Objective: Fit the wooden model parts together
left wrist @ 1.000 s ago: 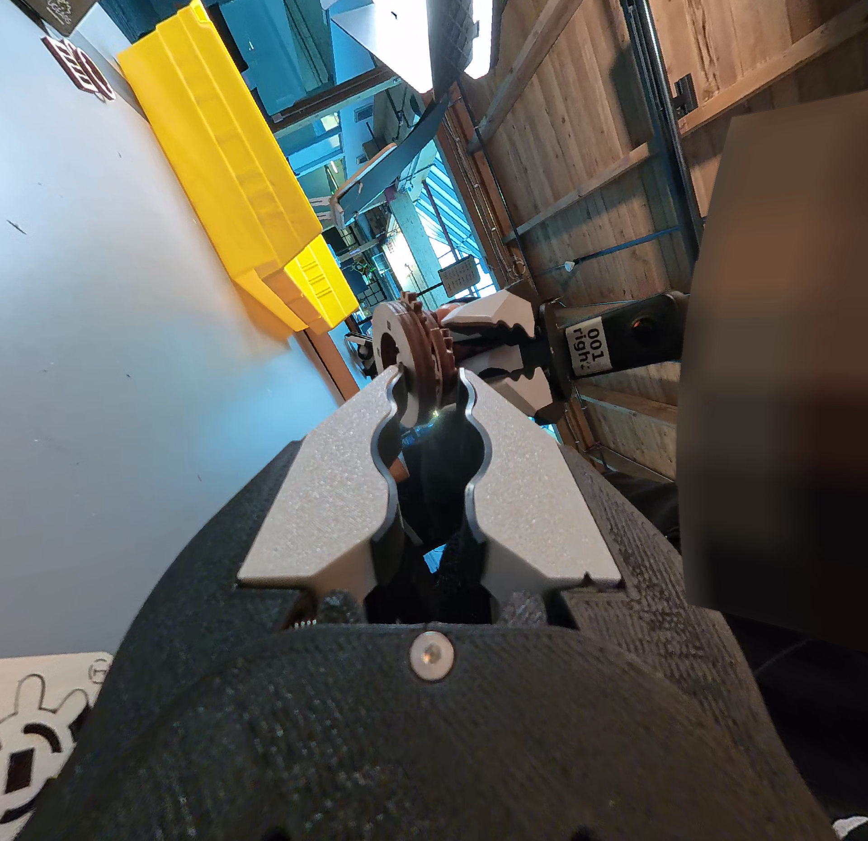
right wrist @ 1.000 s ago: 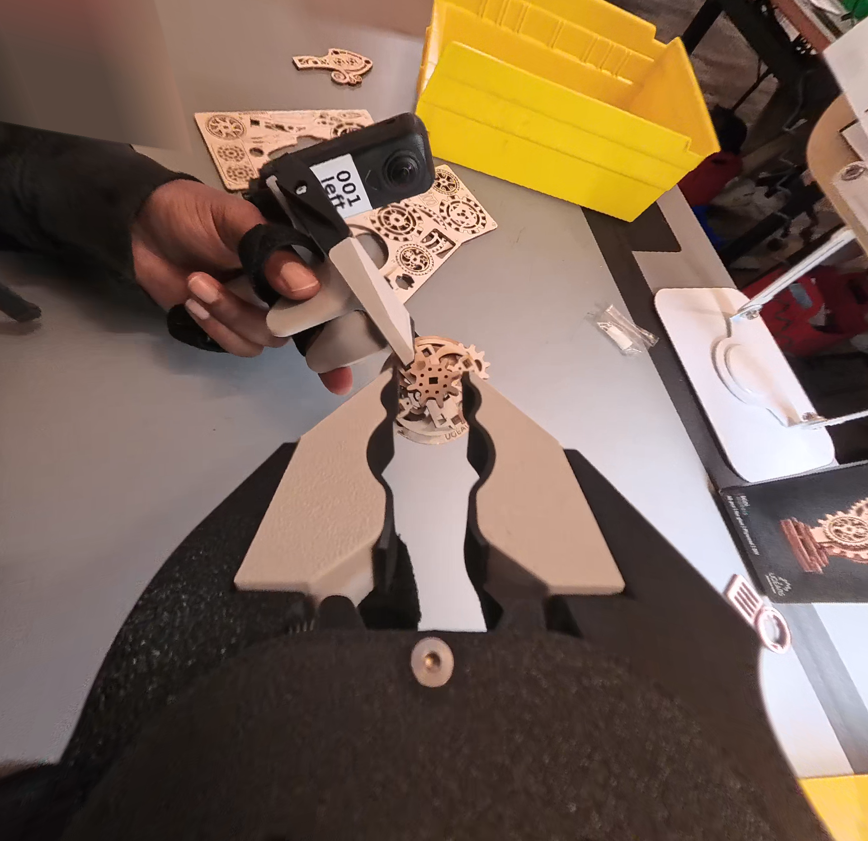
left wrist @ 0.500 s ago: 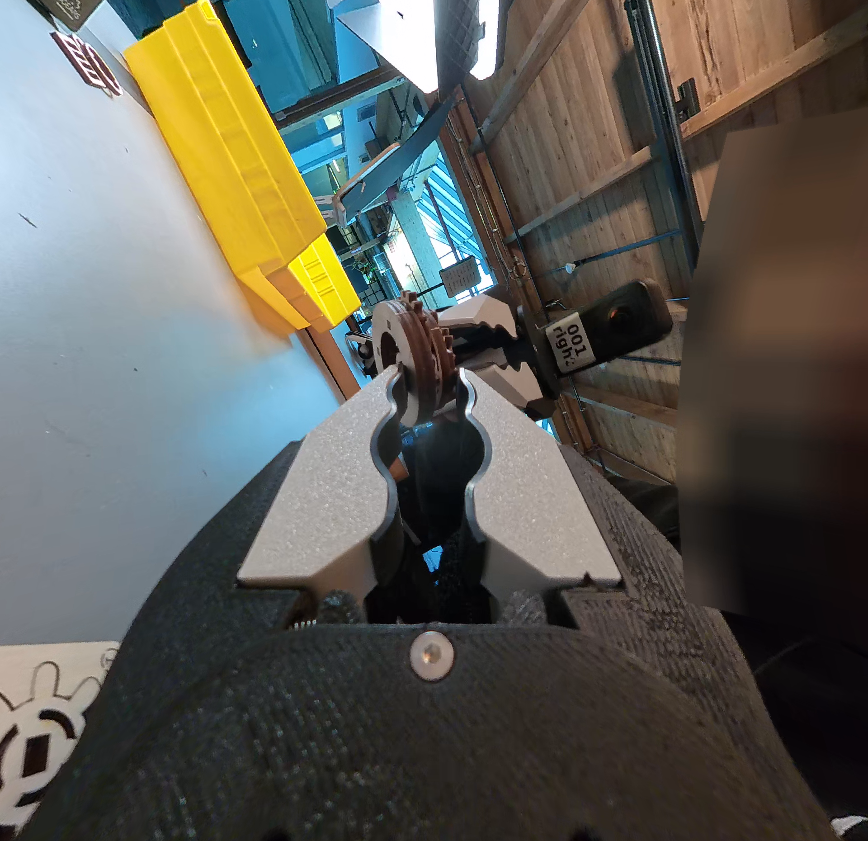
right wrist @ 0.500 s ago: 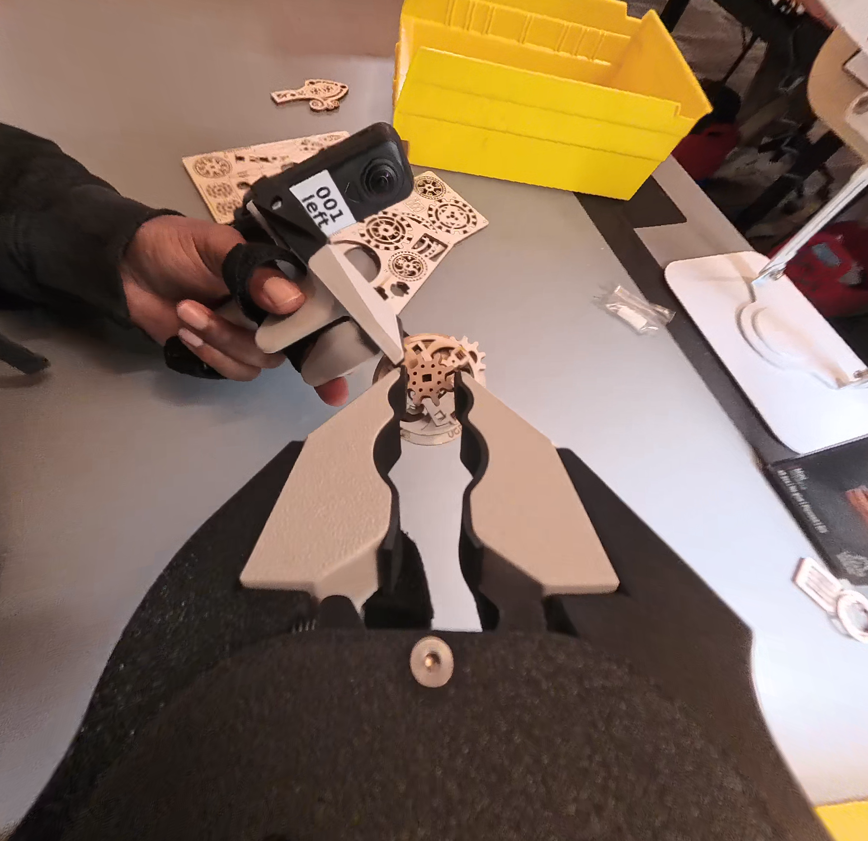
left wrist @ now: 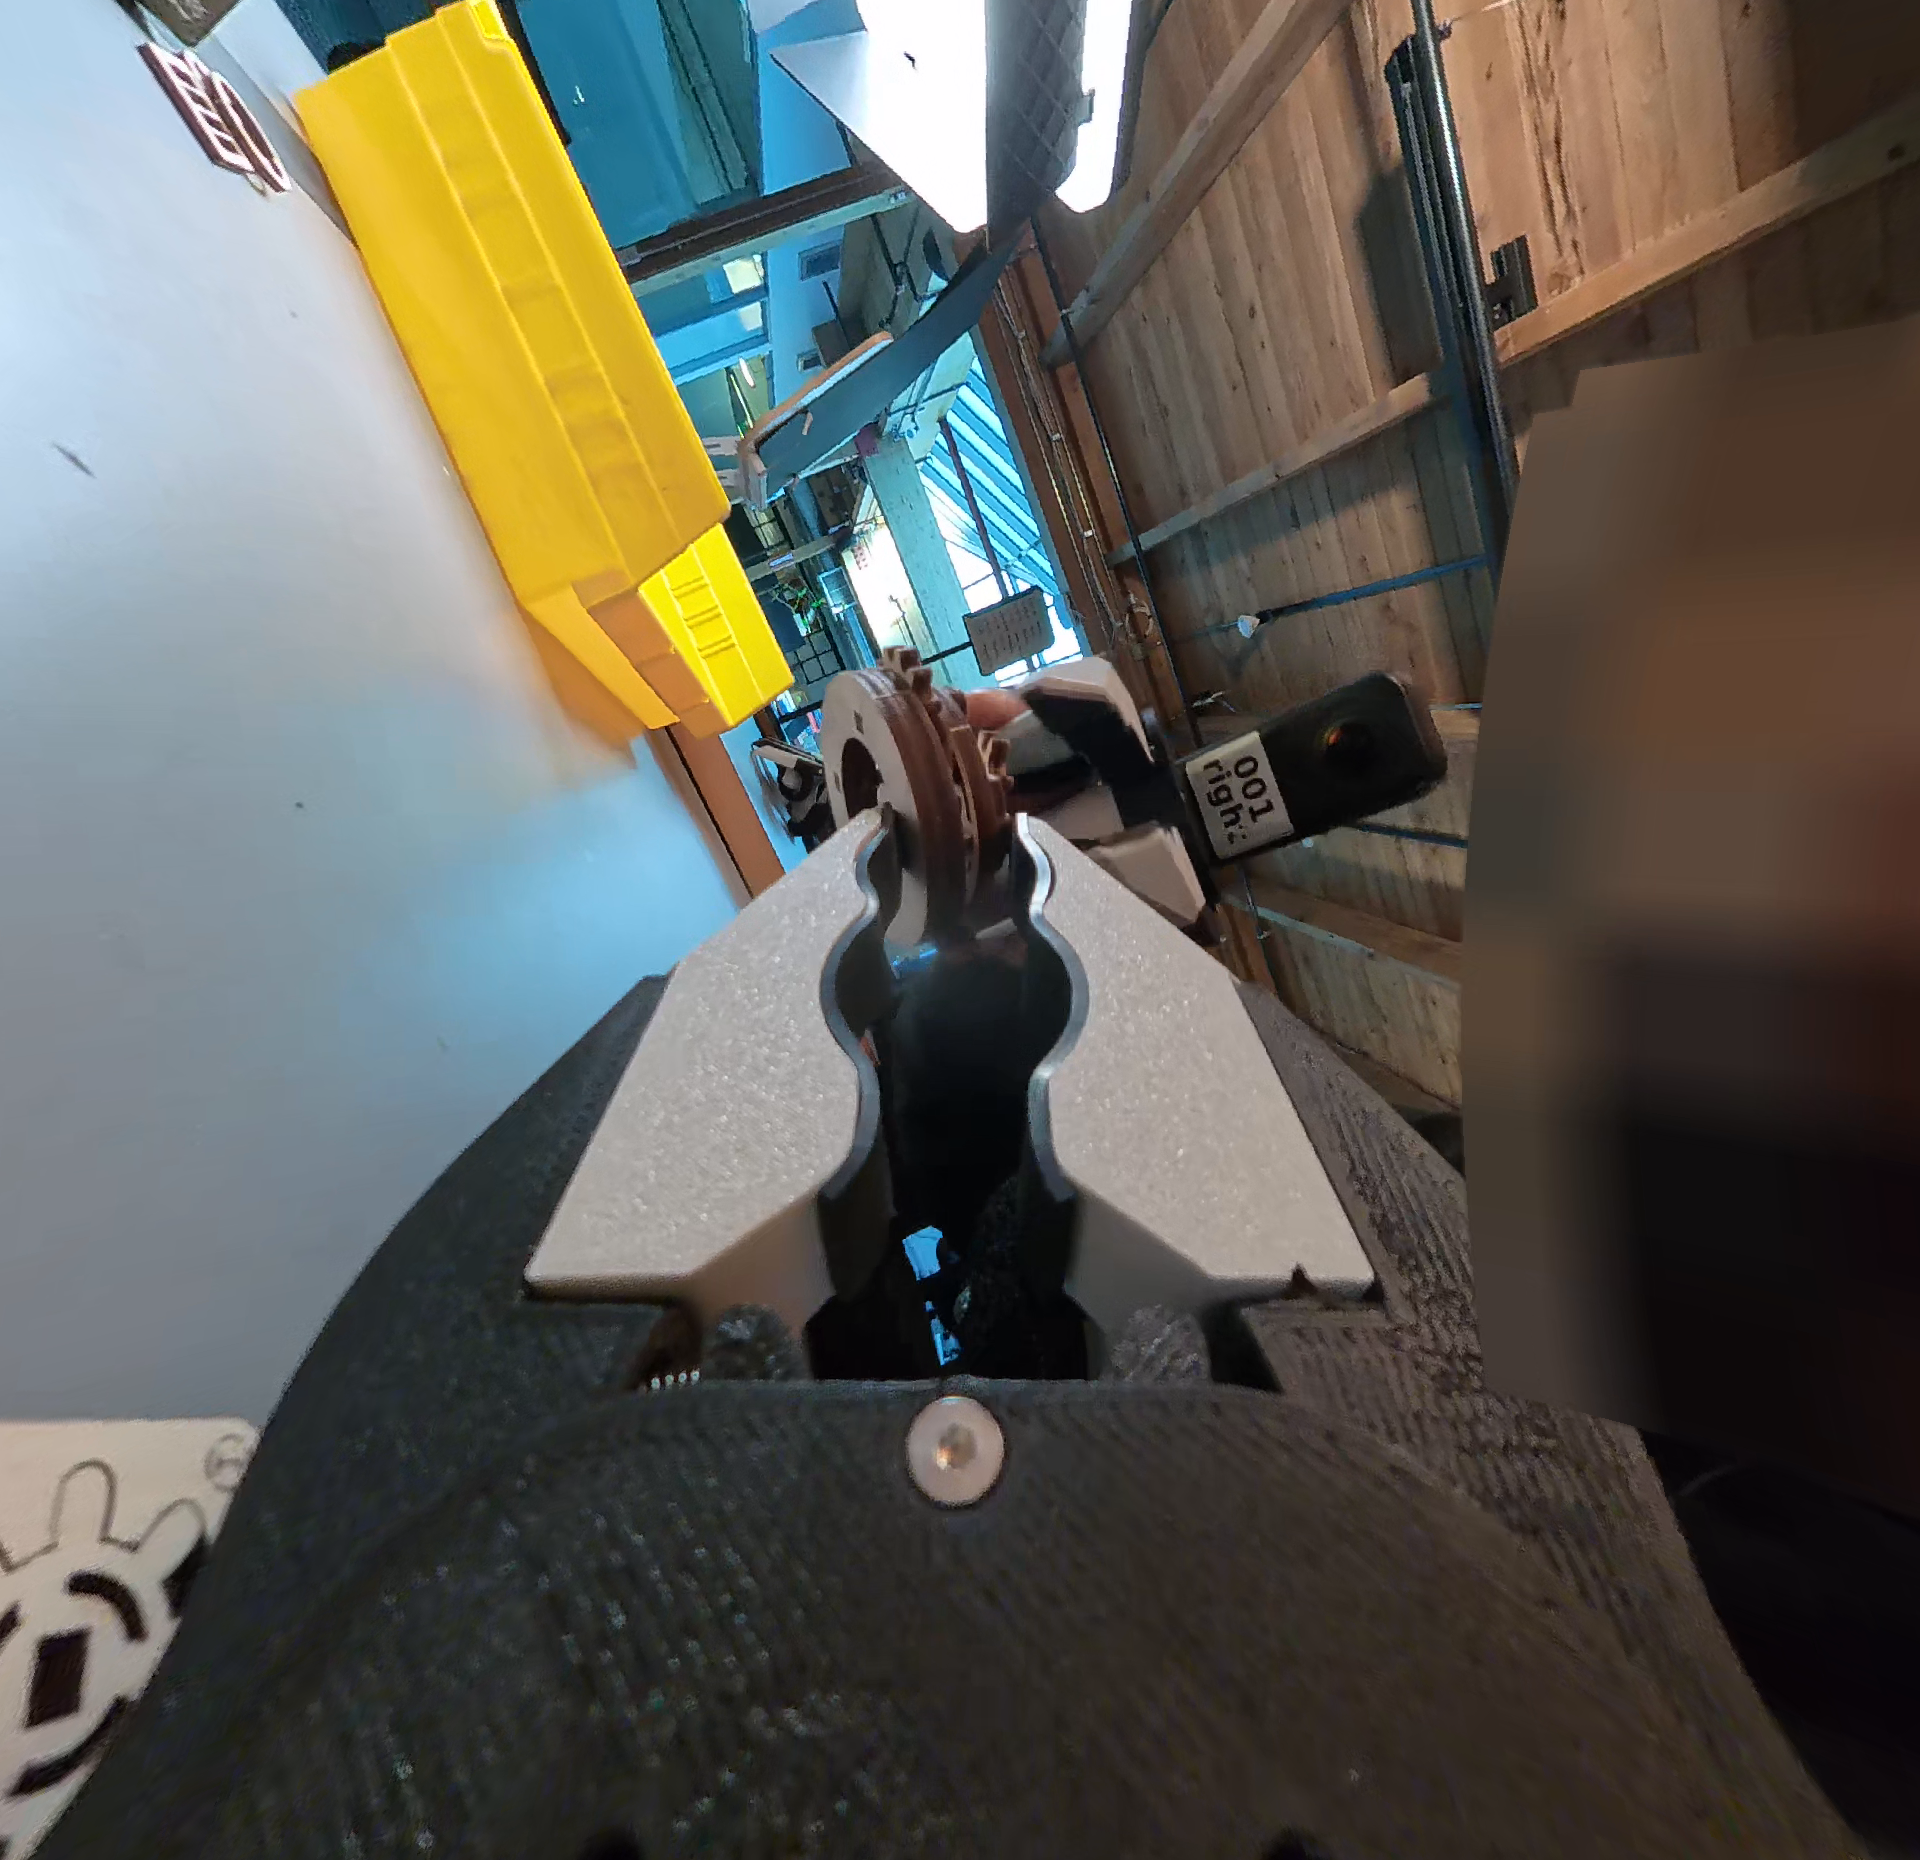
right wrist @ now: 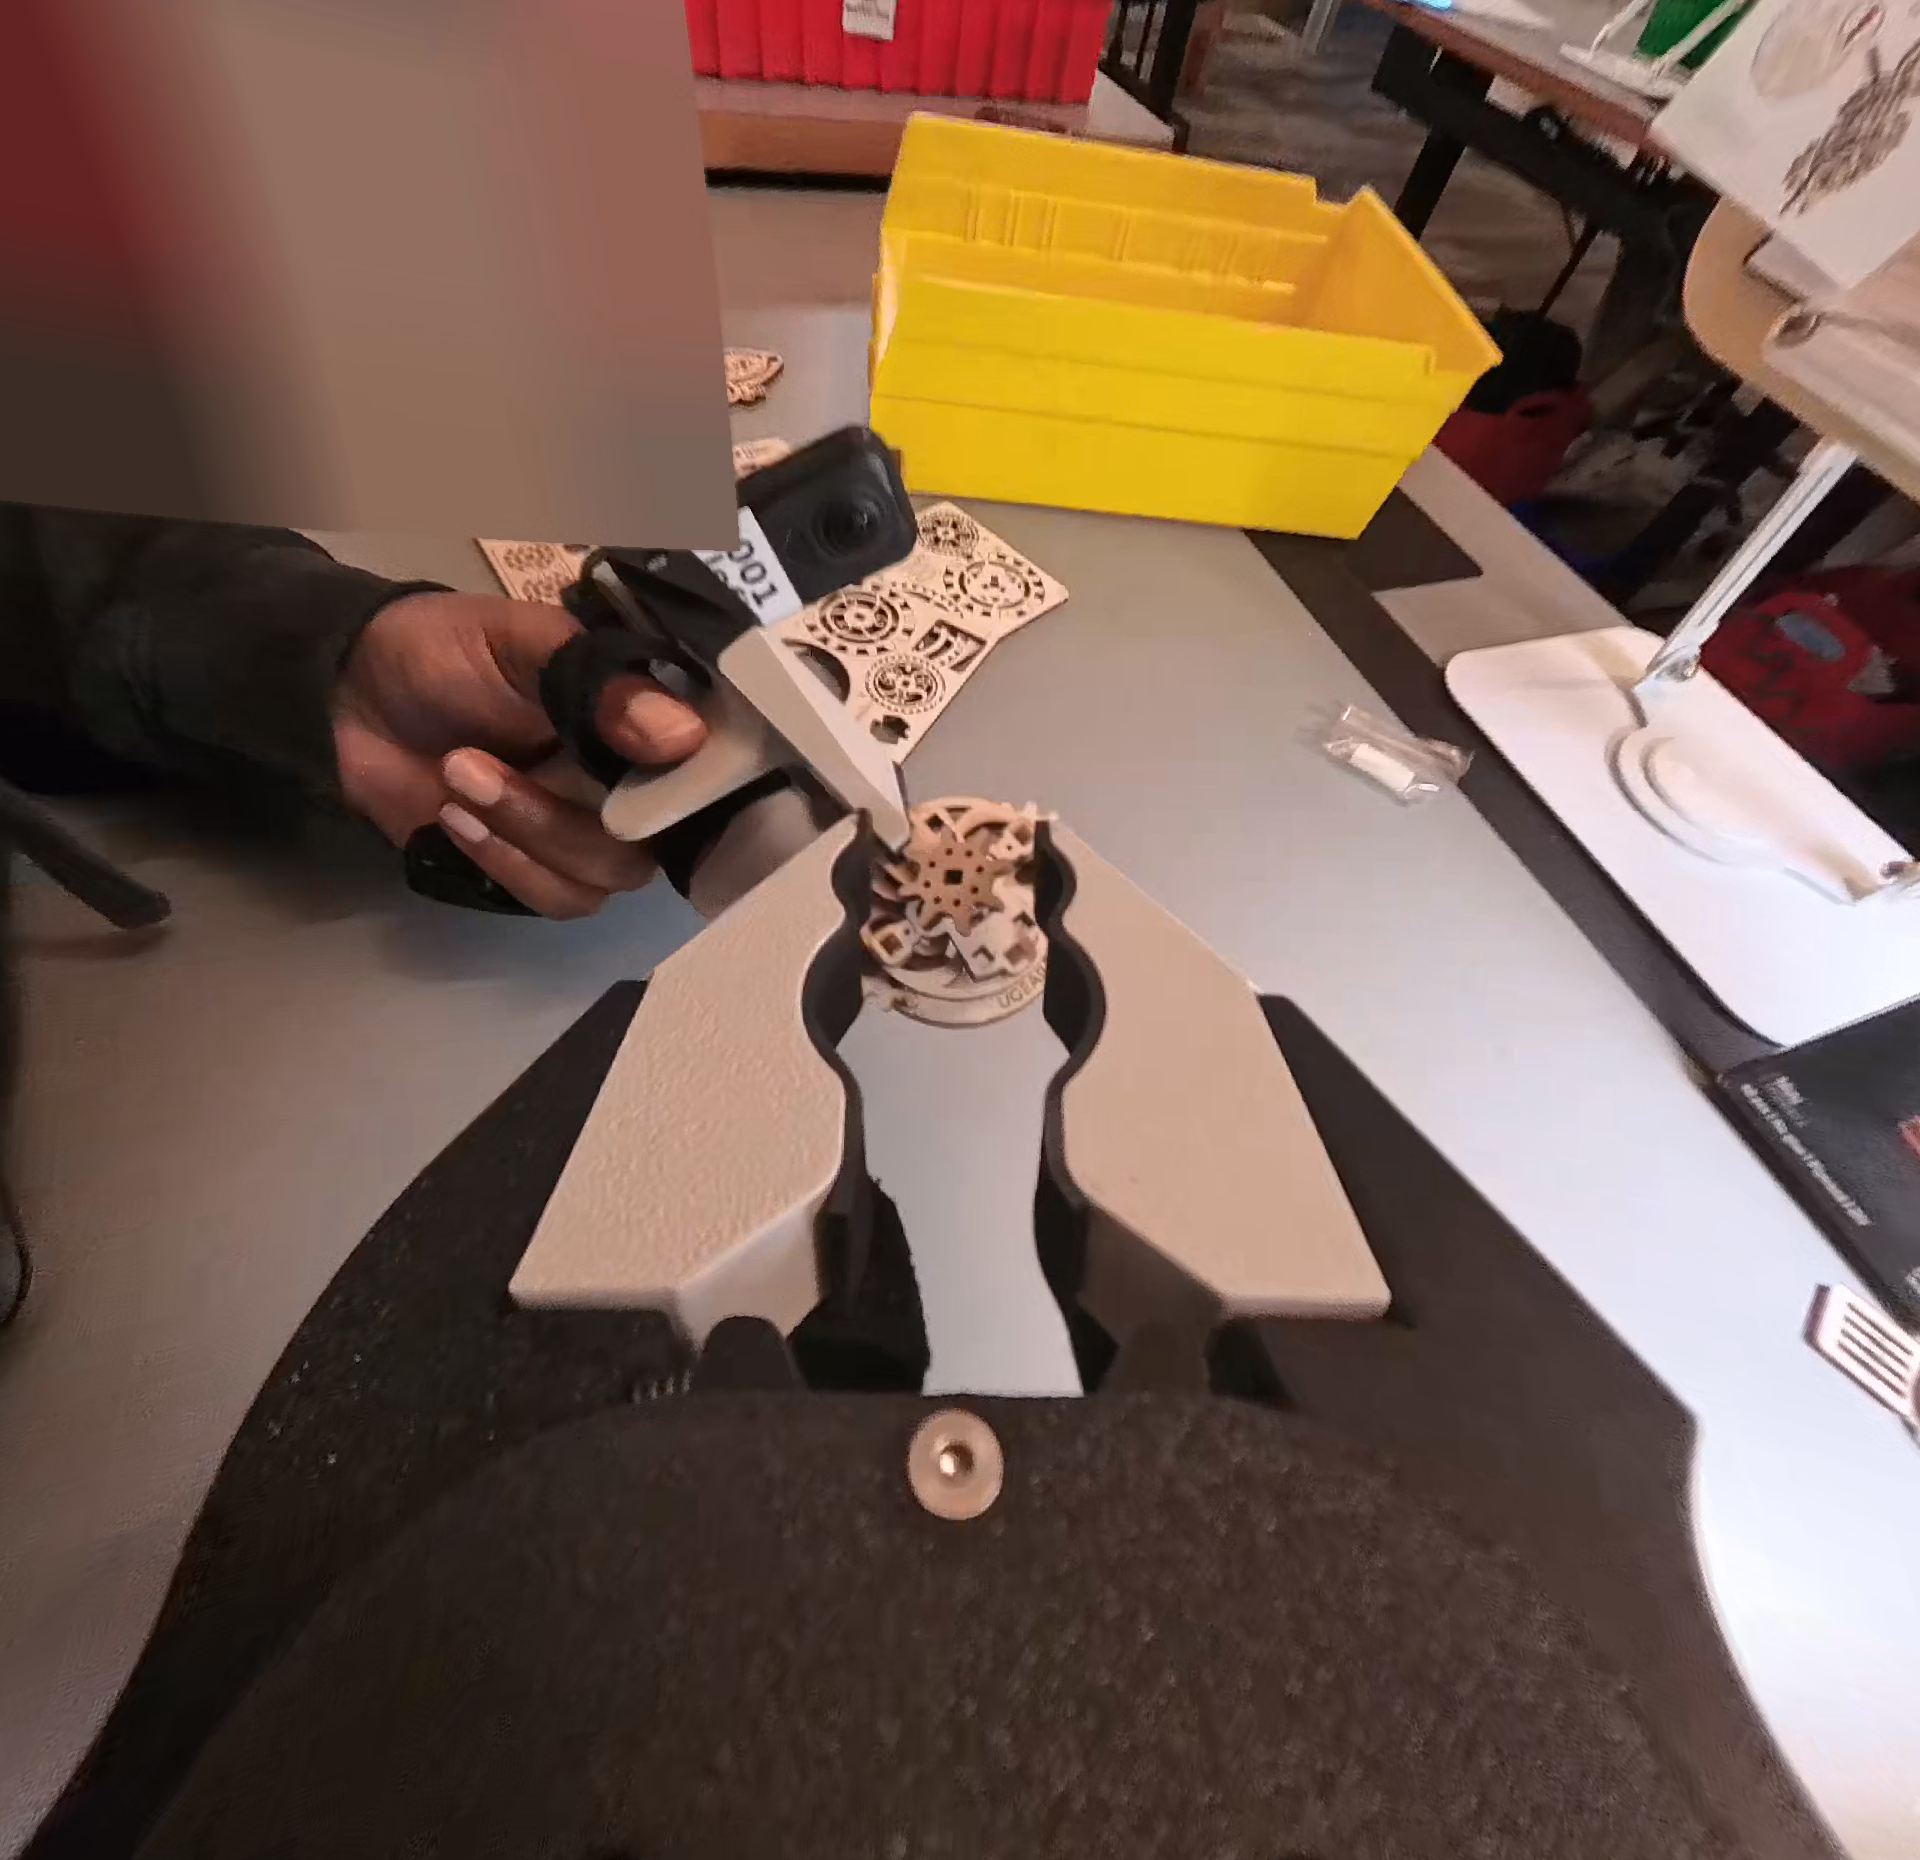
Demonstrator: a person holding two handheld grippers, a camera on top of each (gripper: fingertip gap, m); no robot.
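Note:
The wooden gear model (right wrist: 951, 880), a stack of pale gears on a round base, is held above the grey table (right wrist: 312, 1031) between both grippers. My right gripper (right wrist: 951, 834) is shut on it from the near side. My left gripper (right wrist: 878, 823), held by a hand (right wrist: 468, 730), meets the model from the left. In the left wrist view my left gripper (left wrist: 951, 834) is shut on the model's brown toothed discs (left wrist: 925, 782), and the right gripper (left wrist: 1091, 771) holds the model from behind.
A yellow bin (right wrist: 1143, 356) stands at the back of the table, also in the left wrist view (left wrist: 520, 335). Wooden part sheets (right wrist: 935, 605) lie behind the left gripper. A small plastic bag (right wrist: 1382, 750), a white lamp base (right wrist: 1662, 802) and a black booklet (right wrist: 1849, 1135) lie to the right. Only a small space, under 4 cm, lies between the two pairs of fingers.
The right gripper has tilted upward and turned while both grippers keep hold of the model. The model sits deeper between the right fingers and looks more tilted.

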